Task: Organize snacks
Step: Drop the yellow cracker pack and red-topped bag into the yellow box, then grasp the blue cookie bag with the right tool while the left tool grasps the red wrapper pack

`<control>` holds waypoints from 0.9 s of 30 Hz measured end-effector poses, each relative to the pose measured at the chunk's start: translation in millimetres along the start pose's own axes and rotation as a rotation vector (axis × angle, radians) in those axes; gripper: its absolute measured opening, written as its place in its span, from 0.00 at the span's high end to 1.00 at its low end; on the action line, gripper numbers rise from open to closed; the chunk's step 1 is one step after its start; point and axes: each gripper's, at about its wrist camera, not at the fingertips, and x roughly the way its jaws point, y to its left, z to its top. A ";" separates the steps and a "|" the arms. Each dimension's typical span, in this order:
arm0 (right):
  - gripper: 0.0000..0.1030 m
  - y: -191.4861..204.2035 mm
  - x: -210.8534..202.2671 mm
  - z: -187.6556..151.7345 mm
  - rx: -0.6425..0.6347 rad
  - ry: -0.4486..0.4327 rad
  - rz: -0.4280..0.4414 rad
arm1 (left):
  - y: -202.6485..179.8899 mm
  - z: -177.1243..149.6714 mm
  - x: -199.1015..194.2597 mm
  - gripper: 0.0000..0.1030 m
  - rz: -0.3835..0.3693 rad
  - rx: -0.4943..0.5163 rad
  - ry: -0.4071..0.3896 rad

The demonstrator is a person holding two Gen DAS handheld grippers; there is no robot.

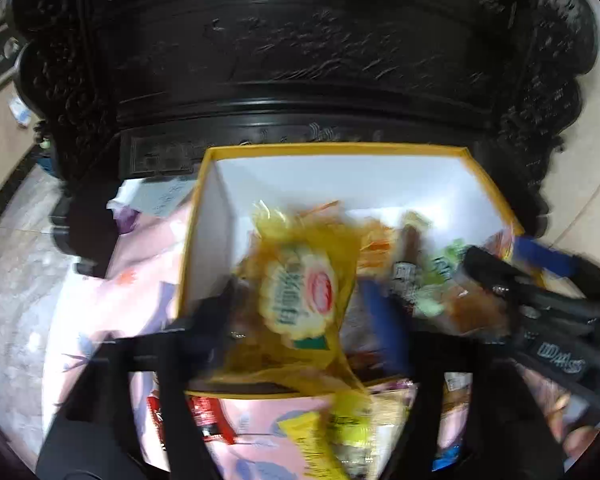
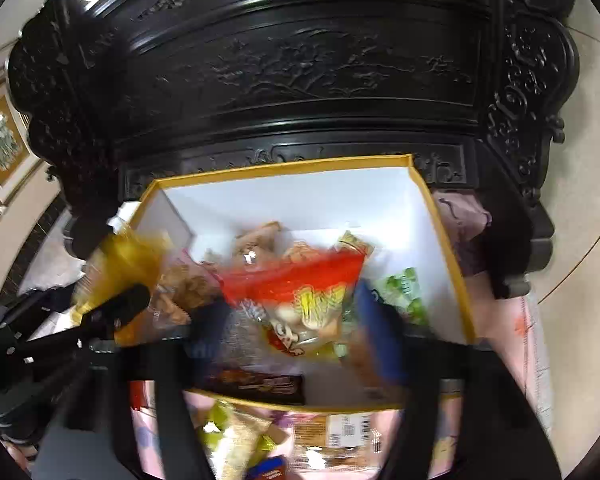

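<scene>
A yellow-rimmed box with white inner walls (image 1: 220, 216) (image 2: 440, 240) holds several snack packets. My left gripper (image 1: 300, 312) is over the box's near edge, with a yellow snack packet (image 1: 300, 292) between its fingers. My right gripper (image 2: 296, 320) is over the box too, with a red snack packet (image 2: 296, 284) between its fingers. Both views are blurred, so I cannot tell whether either grip is firm. The right gripper (image 1: 540, 292) shows at the right of the left view, the left gripper (image 2: 112, 312) at the left of the right view.
A dark carved wooden cabinet (image 1: 300, 60) stands right behind the box. The box sits on a pink patterned cloth (image 1: 132, 280). More loose snack packets (image 1: 328, 432) (image 2: 236, 432) lie on the cloth in front of the box.
</scene>
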 end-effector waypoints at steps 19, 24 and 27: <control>0.04 -28.3 -65.5 -206.2 -0.082 0.123 0.040 | 82.5 -207.7 -81.3 0.14 -0.119 -0.139 0.041; 0.04 27.4 -31.2 -193.1 -0.186 0.162 0.095 | 105.0 -233.4 -73.4 0.14 -0.120 -0.219 0.121; 0.01 47.5 11.6 -197.2 -0.233 0.244 0.059 | 105.9 -238.4 -80.9 0.14 -0.127 -0.220 0.126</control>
